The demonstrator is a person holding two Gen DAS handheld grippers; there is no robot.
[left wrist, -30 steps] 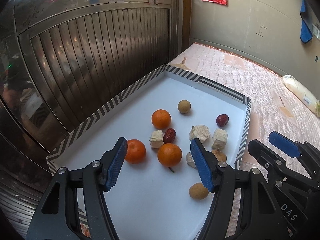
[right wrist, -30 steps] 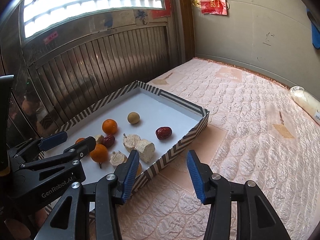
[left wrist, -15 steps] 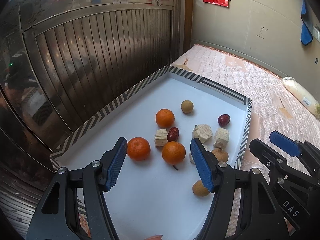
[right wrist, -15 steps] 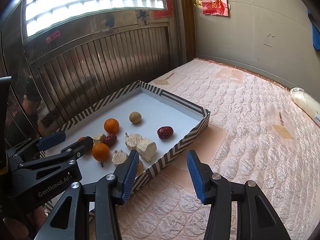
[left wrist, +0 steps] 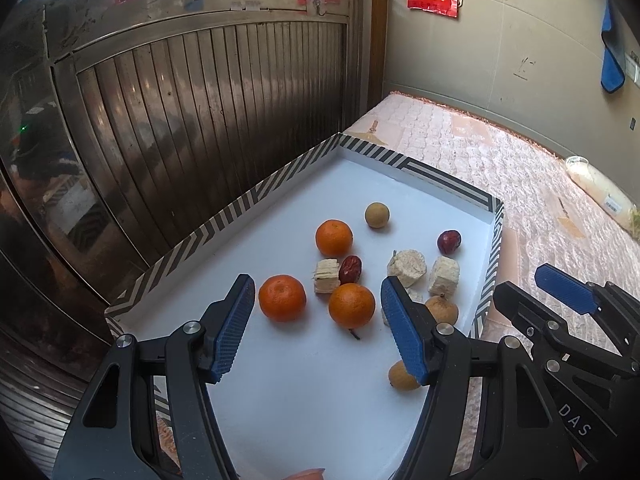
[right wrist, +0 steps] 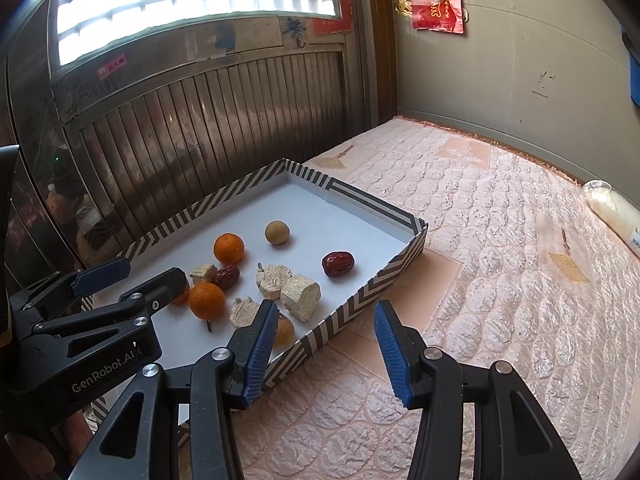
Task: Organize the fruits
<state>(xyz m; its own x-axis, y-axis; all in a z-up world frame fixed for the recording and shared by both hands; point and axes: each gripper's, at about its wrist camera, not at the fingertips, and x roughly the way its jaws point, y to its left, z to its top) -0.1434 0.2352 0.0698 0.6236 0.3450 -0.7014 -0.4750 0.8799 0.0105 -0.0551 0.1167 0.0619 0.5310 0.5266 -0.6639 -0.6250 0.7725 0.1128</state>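
Note:
A white tray with a striped rim (left wrist: 224,216) (right wrist: 376,280) lies on a pink mattress. In it are three oranges (left wrist: 282,298) (left wrist: 351,305) (left wrist: 334,237), two red dates (left wrist: 350,269) (left wrist: 449,242), brownish round fruits (left wrist: 377,215) (left wrist: 442,309) (left wrist: 402,378) and several pale cut chunks (left wrist: 407,267). My left gripper (left wrist: 318,322) hangs open over the tray's near part, empty, with two oranges seen between its fingers. My right gripper (right wrist: 326,354) is open and empty above the tray's right rim and the mattress; it also shows at the right of the left wrist view (left wrist: 560,304).
A ribbed metal door (left wrist: 200,120) runs along the tray's left side. The quilted pink mattress (right wrist: 500,240) stretches right to a grey wall. A pale bag (right wrist: 616,208) lies at the mattress's far right edge.
Both views shifted only slightly; the fruits sit a little farther right in the left wrist view. Both grippers stayed open and nothing was taken hold of.

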